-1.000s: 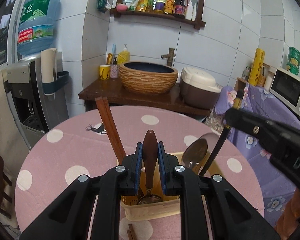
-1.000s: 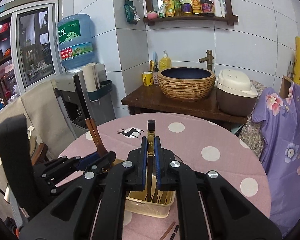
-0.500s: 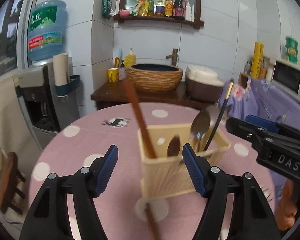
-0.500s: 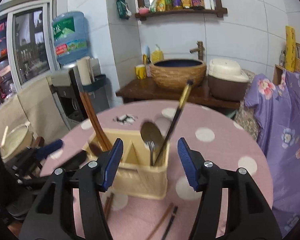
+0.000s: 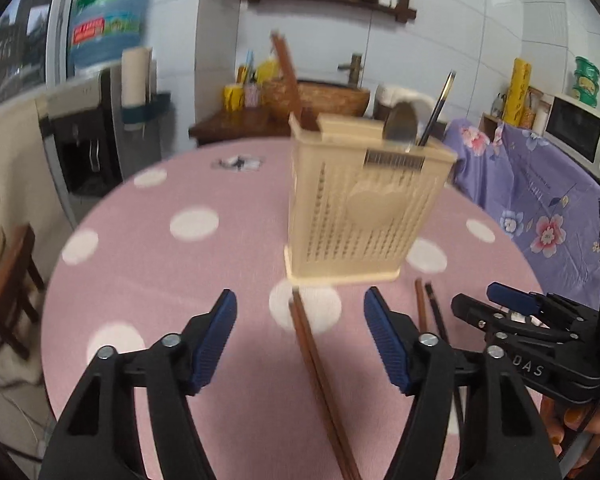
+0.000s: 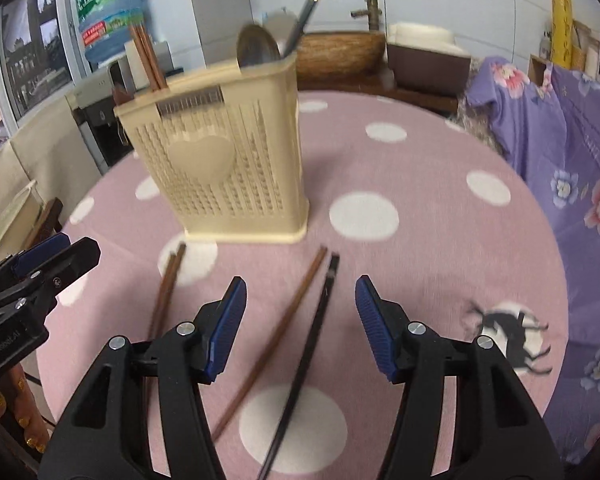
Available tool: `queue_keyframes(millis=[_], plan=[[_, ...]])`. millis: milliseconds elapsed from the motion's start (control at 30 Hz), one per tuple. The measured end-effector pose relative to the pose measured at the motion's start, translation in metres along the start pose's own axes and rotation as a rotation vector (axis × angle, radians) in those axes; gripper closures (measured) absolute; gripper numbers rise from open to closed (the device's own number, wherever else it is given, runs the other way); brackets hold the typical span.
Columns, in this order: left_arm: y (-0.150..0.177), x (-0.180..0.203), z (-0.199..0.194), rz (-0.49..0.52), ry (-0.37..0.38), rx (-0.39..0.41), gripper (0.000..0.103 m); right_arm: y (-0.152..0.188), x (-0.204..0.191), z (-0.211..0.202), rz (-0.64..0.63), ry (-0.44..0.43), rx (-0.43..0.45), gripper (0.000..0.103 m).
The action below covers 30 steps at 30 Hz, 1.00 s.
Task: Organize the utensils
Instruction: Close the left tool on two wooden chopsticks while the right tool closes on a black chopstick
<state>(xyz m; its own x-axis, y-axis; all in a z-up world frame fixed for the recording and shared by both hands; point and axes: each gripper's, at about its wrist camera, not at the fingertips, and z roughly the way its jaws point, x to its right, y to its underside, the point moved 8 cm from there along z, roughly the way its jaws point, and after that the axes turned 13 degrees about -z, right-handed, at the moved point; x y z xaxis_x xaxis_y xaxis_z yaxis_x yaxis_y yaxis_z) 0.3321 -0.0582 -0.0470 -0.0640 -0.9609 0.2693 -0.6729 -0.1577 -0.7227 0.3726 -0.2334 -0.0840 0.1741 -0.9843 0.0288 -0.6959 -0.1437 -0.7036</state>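
Note:
A cream slotted utensil holder (image 5: 360,208) (image 6: 220,160) stands on the pink dotted table (image 5: 180,280). In it are brown chopsticks (image 5: 286,76), a metal spoon (image 5: 400,126) and a black chopstick (image 5: 440,108). My left gripper (image 5: 299,300) hovers low in front of it. Its jaws are closing, and a pair of brown chopsticks (image 5: 320,380) lies untouched on the cloth between them. My right gripper (image 6: 301,284) is open over a brown chopstick (image 6: 276,340) and a black chopstick (image 6: 312,344), touching neither. The left gripper (image 6: 56,252) also shows at the left edge of the right wrist view.
A water dispenser (image 5: 100,120) and a wooden chair (image 5: 8,300) stand to the left. A dark cabinet with a basin (image 5: 332,98) is behind the table. A purple flowered cloth (image 5: 540,200) and a microwave (image 5: 580,140) are to the right.
Both grippers let go of the utensils they held upright over the holder, a wooden-handled one and a black chopstick. They opened, drew back and sank towards the chopsticks on the cloth.

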Motion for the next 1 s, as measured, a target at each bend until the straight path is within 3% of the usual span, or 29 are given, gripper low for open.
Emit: queue_keyframes(millis=[67, 300, 667, 1000], plan=[[0.021, -0.006, 0.010, -0.022, 0.004, -0.070, 0.053, 0.018, -0.001, 0.007, 0.005, -0.003, -0.039, 0.046], [0.059, -0.012, 0.025, -0.033, -0.011, -0.167, 0.073, 0.048, 0.000, 0.018, 0.030, 0.016, -0.099, 0.050], [0.068, -0.013, 0.027, -0.011, -0.034, -0.175, 0.081, 0.056, 0.002, 0.016, 0.031, 0.060, -0.117, 0.059], [0.061, -0.014, 0.038, 0.008, -0.063, -0.179, 0.081, 0.050, 0.002, 0.024, 0.005, 0.095, -0.136, 0.063]])
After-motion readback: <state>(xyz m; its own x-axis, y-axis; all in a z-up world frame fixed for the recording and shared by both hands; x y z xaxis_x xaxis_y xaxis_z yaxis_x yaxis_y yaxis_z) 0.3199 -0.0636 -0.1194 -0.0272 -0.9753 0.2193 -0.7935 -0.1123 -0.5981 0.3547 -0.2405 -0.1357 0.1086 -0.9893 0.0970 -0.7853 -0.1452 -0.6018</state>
